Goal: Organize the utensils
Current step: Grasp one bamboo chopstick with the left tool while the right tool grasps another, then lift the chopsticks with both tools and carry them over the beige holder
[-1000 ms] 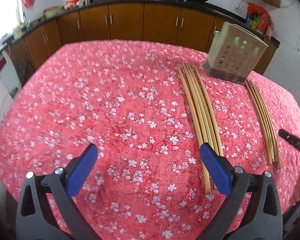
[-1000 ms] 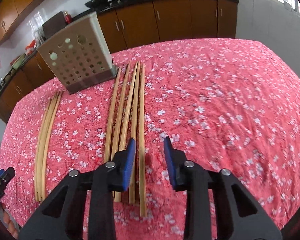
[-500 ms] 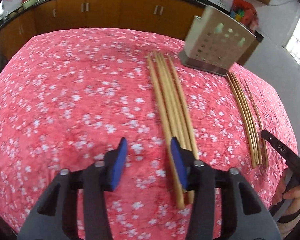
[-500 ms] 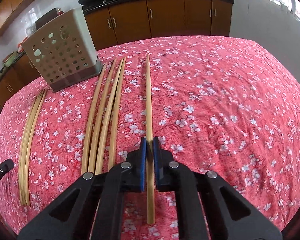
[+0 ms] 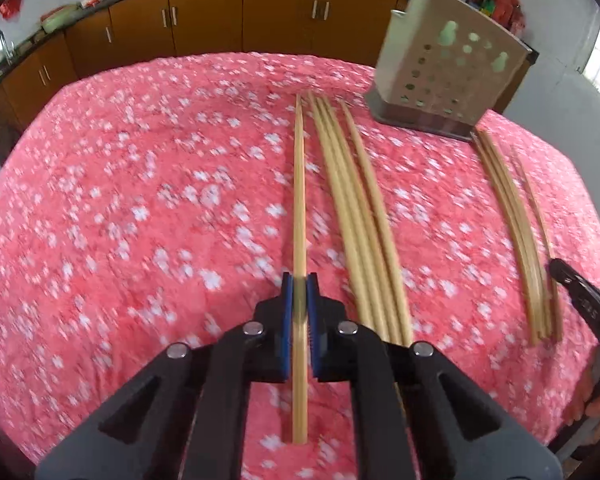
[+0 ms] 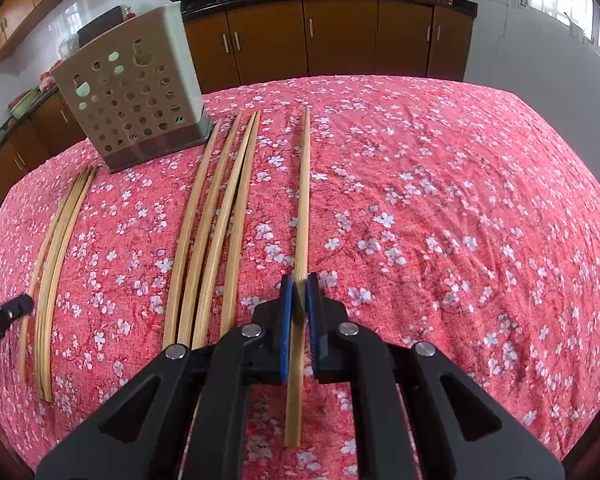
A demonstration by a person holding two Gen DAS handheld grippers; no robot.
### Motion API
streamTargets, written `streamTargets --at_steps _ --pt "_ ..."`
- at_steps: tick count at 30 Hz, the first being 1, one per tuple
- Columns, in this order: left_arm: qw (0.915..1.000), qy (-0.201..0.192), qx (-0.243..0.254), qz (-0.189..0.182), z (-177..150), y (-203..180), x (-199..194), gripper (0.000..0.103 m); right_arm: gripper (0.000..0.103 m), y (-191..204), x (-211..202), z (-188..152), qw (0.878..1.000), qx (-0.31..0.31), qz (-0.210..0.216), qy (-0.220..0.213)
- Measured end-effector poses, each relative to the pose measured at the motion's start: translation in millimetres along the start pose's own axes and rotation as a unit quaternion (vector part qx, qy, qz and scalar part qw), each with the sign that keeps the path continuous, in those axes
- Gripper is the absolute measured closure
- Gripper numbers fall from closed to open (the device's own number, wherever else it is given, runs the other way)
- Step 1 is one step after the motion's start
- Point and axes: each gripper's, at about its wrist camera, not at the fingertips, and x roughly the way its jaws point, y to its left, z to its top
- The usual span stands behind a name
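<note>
both tongs are now clamped, each on a single chopstick. a second ago the left tongs (image 5: 299, 292) were spread wide over bare cloth and the right tongs (image 6: 299, 292) stood narrowly apart beside their pile; half a second ago the right pair had pinched shut while the left was closing in. now the left chopstick (image 5: 299, 184) runs straight ahead between the blue pads, pulled a little clear of the left bundle (image 5: 356, 216) just beside it. the right chopstick (image 6: 303, 200) sits likewise apart from the right bundle (image 6: 216, 232), which lies on the flowered tablecloth (image 6: 440, 220). whether either stick has left the cloth cannot be told; the left view is blurred, which suggests movement. the perforated utensil holder (image 6: 136, 92) stands upright at the far ends of the bundles, seemingly with nothing in it yet. with both grasps made, the likely next step is to lift and drop the sticks into the holder, tip first; thin round sticks may swivel in the pads.
</note>
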Motion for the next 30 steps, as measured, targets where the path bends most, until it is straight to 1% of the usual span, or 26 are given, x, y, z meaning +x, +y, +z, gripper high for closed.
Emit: streamTargets --at_steps 2,4,7,8,10,14,20,25,30 --pt "0.9999 -0.005 -0.001 0.013 10 8 6 0.095 0.095 1 3 4 1.0 -0.014 0.0 0.0" --pt "0.9997 -0.01 -0.016 0.016 21 24 11 0.095 0.095 -1 10 12 1.0 -0.014 0.004 -0.003" --pt "0.9995 -0.021 -0.025 0.005 28 39 14 0.093 0.095 -11 19 22 1.0 0.001 -0.002 -0.017" --pt "0.9993 -0.025 -0.027 -0.005 28 44 14 0.093 0.095 -16 22 24 1.0 0.007 -0.003 -0.022" --pt "0.9988 -0.036 -0.027 -0.018 24 49 12 0.093 0.095 -20 23 24 1.0 0.012 0.002 -0.026" --pt "0.9985 -0.05 -0.013 -0.018 12 46 5 0.093 0.095 -20 20 18 1.0 0.004 0.001 -0.025" --pt "0.9984 -0.052 -0.011 -0.021 0 44 -4 0.093 0.095 -21 13 13 1.0 0.002 0.003 -0.021" --pt "0.9984 -0.055 -0.005 -0.006 -5 39 -6 0.093 0.095 -17 11 12 1.0 -0.005 -0.006 -0.025" --pt "0.9985 -0.054 -0.004 0.004 -7 36 -8 0.093 0.095 -17 9 9 1.0 -0.001 -0.003 -0.025"
